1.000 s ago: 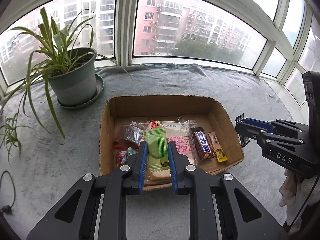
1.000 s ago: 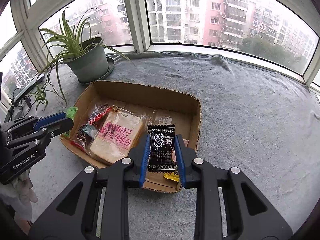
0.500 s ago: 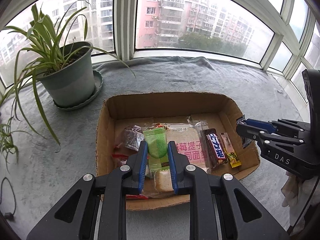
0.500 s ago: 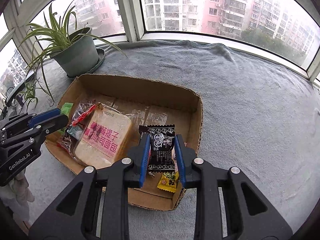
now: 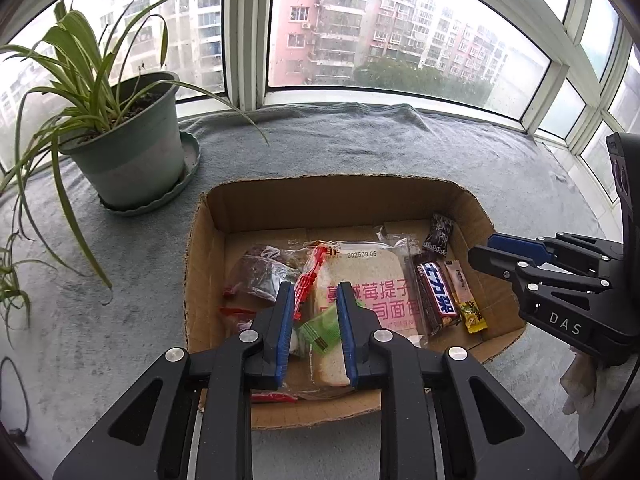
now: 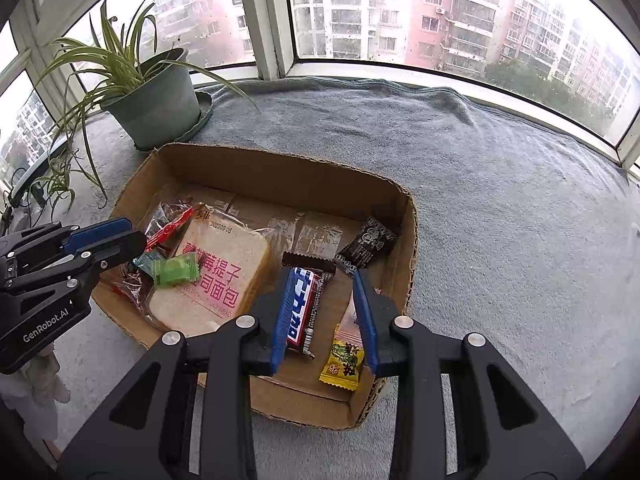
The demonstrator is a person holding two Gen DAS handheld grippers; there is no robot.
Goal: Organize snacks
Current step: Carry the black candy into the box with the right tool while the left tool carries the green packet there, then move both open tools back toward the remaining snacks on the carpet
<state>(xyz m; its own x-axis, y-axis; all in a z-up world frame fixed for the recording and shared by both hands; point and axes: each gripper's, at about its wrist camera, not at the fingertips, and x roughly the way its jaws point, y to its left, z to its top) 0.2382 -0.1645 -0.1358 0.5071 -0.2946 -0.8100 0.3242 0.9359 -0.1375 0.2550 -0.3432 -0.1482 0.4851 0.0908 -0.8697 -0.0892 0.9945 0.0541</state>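
Note:
A shallow cardboard box [image 5: 320, 196] [image 6: 280, 168] on the grey cloth holds snacks. A bagged bread slice [image 5: 372, 280] [image 6: 224, 264] lies in the middle. A green candy packet [image 5: 322, 330] [image 6: 176, 274] lies on the bread, below my open left gripper [image 5: 312, 296] [image 6: 132, 240]. A black packet [image 5: 439, 232] [image 6: 366, 248] lies loose in the box's far right corner, beyond my open right gripper [image 6: 322, 280] [image 5: 484, 256]. A chocolate bar [image 6: 302, 308] [image 5: 436, 298] and a yellow packet [image 6: 342, 356] [image 5: 470, 310] lie under the right gripper.
A potted spider plant [image 5: 128, 148] [image 6: 156, 100] on a saucer stands left of the box, its leaves hanging toward it. Windows [image 5: 380, 28] run along the back. Red and clear wrappers [image 5: 260, 276] fill the box's left side. A cable [image 5: 16, 432] lies at far left.
Both grippers opened. The green packet dropped from the left gripper onto the bread. The black packet dropped from the right gripper into the box's far right corner. Both grippers moved forward over the box.

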